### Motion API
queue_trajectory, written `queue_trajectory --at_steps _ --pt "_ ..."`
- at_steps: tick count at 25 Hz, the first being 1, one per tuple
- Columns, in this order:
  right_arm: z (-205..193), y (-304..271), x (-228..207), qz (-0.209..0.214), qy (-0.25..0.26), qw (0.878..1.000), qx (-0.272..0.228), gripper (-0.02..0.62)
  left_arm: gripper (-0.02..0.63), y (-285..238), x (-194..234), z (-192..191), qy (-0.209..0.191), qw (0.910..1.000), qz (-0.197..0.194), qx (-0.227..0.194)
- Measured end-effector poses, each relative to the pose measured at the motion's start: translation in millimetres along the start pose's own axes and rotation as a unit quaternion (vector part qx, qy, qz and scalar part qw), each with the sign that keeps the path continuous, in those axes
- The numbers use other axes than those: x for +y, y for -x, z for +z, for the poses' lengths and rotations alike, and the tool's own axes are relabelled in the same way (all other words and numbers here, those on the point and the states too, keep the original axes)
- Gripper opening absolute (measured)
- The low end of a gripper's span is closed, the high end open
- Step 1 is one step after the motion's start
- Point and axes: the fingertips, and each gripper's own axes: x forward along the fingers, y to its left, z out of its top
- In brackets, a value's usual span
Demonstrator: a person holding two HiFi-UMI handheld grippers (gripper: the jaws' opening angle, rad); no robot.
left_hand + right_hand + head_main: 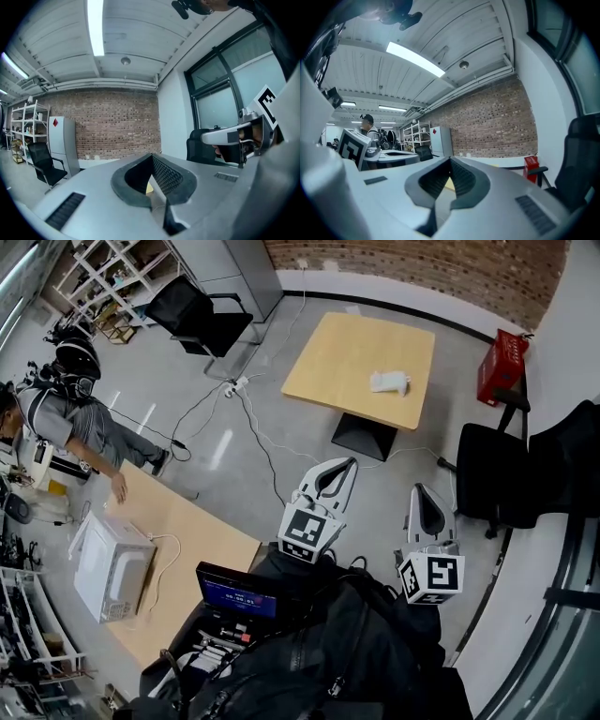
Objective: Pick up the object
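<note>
The white object (389, 382) lies on a light wooden table (347, 352) at the far side of the room. Both grippers hang in the air over the grey floor, well short of that table and pointing toward it. My left gripper (347, 463) is shut with nothing between its jaws (153, 157). My right gripper (420, 489) beside it also has its jaws together and empty (450, 158). A sliver of the wooden table (149, 188) shows through the hollow of each pair of jaws. The object itself is hidden in both gripper views.
A desk (187, 549) at the near left carries a white appliance (112, 566) and a laptop (236, 592). A black backpack (347, 652) is just below me. Black chairs (202, 315) (497, 474), a red crate (502, 367), floor cables (253, 418) and a person (66, 418) surround the floor.
</note>
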Motion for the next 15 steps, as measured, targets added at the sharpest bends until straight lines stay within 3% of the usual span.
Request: queue_trajectory --at_steps 8,15 --pt "-23.4 -24.6 -4.1 -0.003 -0.008 0.999 0.036 0.005 -0.002 -23.1 6.9 -19.7 0.010 0.9995 -0.021 0.020" --pt "-13.5 -62.9 -28.8 -0.033 0.007 0.998 0.044 0.005 -0.002 -73.5 28.1 -15.7 0.020 0.9983 -0.052 0.015"
